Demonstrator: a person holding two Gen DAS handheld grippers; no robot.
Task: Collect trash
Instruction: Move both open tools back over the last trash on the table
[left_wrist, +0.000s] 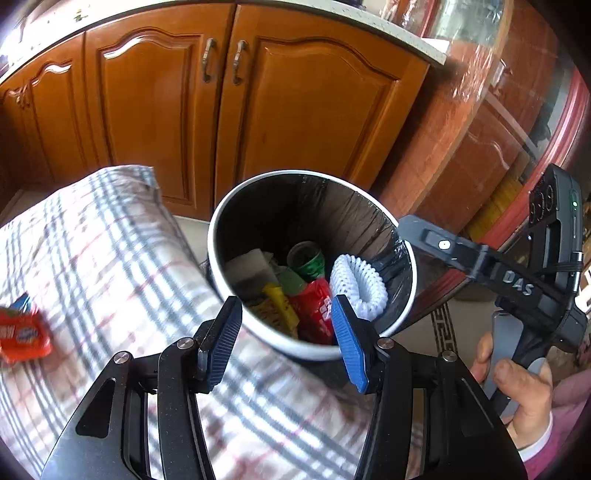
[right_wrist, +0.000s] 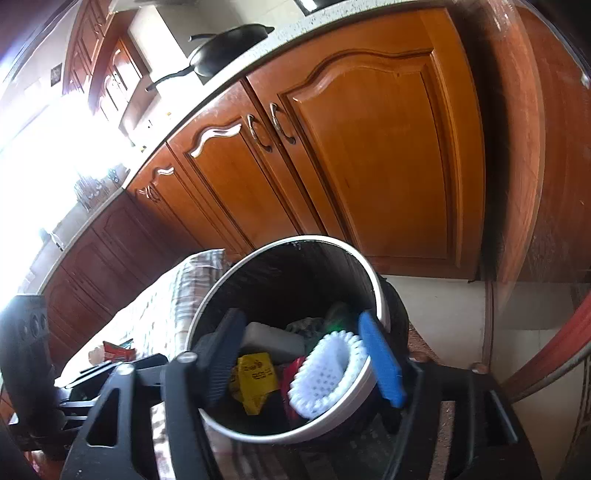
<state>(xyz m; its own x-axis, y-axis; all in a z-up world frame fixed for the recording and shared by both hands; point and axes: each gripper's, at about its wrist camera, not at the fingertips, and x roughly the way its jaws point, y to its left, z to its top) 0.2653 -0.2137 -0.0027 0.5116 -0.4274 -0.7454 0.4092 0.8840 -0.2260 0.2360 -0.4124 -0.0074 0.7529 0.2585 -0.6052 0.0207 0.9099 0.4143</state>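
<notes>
The left tool (left_wrist: 286, 336) hangs spread and empty over the near rim of the trash bin (left_wrist: 218, 225); the right tool (right_wrist: 303, 360) is likewise spread, holding nothing, above the bin's mouth; ahead of both, inside the bin, lie a white foam net (left_wrist: 356, 286), a yellow wrapper (right_wrist: 255, 376) and a red packet (left_wrist: 314, 310); a red snack wrapper (left_wrist: 24, 334) rests on the plaid-covered counter (left_wrist: 110, 258), well left of the left tool.

Glossy varnished wood cabinet doors (left_wrist: 155, 110) stand behind a smooth white-rimmed bin (left_wrist: 221, 221) lined with crinkled black plastic, beside woven checked cloth (left_wrist: 92, 240).
</notes>
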